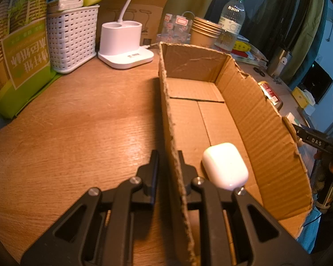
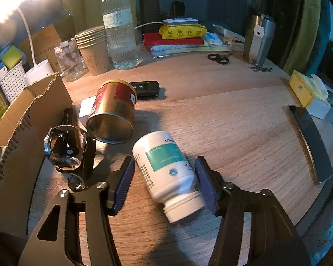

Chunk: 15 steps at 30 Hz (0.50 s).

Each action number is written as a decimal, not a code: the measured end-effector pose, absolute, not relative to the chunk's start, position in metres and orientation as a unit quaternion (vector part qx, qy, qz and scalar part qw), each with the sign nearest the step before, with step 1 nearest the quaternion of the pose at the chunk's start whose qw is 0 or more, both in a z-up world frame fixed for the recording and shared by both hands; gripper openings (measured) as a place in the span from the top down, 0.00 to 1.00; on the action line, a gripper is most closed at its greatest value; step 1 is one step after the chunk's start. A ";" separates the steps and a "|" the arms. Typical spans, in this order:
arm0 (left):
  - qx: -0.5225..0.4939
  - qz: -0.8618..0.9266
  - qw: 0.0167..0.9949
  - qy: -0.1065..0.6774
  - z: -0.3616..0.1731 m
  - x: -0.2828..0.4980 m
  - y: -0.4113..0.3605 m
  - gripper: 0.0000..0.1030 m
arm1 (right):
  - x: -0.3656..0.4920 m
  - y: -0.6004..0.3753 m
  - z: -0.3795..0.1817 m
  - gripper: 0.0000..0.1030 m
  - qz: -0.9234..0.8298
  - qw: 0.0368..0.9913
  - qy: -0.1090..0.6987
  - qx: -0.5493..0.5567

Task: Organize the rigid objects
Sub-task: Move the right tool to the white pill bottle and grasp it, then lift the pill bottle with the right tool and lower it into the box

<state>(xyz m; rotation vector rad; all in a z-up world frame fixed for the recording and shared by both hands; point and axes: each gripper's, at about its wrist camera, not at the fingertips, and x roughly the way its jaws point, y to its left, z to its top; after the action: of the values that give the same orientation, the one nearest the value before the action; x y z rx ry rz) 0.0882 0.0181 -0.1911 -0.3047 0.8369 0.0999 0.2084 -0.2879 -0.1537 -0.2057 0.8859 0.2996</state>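
Note:
My left gripper point(image 1: 167, 155) is shut on the near left wall of an open cardboard box point(image 1: 255, 115), one finger outside and one inside. A white earbud case point(image 1: 225, 165) lies on the box floor just right of the inner finger. In the right wrist view a white pill bottle point(image 2: 166, 177) with a teal label lies on its side on the wooden table, cap toward me. My right gripper point(image 2: 165, 160) straddles it. The right pad point(image 2: 205, 186) touches it near the cap, while a gap shows along the left pad point(image 2: 124, 184). The bottle rests on the table.
Beside the box wall point(image 2: 22, 122) lie a wristwatch point(image 2: 68, 153), a black flashlight point(image 2: 68, 119), a tipped red-gold tin point(image 2: 113, 110), a small white box point(image 2: 86, 108) and a car key point(image 2: 146, 88). A phone point(image 2: 308, 141) and tissue box point(image 2: 306, 90) sit right; cups point(image 2: 93, 51) and a water bottle point(image 2: 119, 33) behind.

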 end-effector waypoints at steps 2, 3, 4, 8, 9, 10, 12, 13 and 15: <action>-0.147 0.048 0.901 0.404 -0.191 0.088 0.017 0.86 | 0.208 -0.288 -0.154 0.46 0.142 0.888 0.426 -0.100; -0.147 0.048 0.901 0.404 -0.191 0.088 0.018 0.86 | 0.207 -0.287 -0.154 0.47 0.141 0.888 0.426 -0.102; -0.147 0.048 0.902 0.404 -0.191 0.088 0.018 0.86 | 0.206 -0.287 -0.153 0.48 0.140 0.888 0.425 -0.103; -0.147 0.048 0.901 0.404 -0.191 0.088 0.017 0.86 | 0.202 -0.286 -0.149 0.49 0.140 0.891 0.419 -0.108; -0.147 0.048 0.901 0.404 -0.191 0.088 0.018 0.86 | 0.201 -0.286 -0.147 0.49 0.141 0.891 0.417 -0.109; -0.147 0.048 0.902 0.404 -0.191 0.088 0.017 0.86 | 0.200 -0.285 -0.145 0.50 0.141 0.892 0.415 -0.110; -0.147 0.048 0.902 0.404 -0.191 0.088 0.018 0.86 | 0.197 -0.283 -0.140 0.50 0.143 0.894 0.409 -0.113; -0.147 0.048 0.902 0.404 -0.191 0.088 0.018 0.86 | 0.197 -0.282 -0.139 0.51 0.143 0.894 0.408 -0.114; -0.146 0.048 0.902 0.404 -0.191 0.088 0.017 0.86 | 0.194 -0.281 -0.133 0.51 0.144 0.897 0.403 -0.115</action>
<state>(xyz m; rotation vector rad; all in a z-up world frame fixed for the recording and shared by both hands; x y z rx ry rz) 0.0879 0.0175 -0.1909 -0.3029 0.8361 0.0983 0.1943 -0.2806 -0.1333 -0.2376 0.8347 0.2992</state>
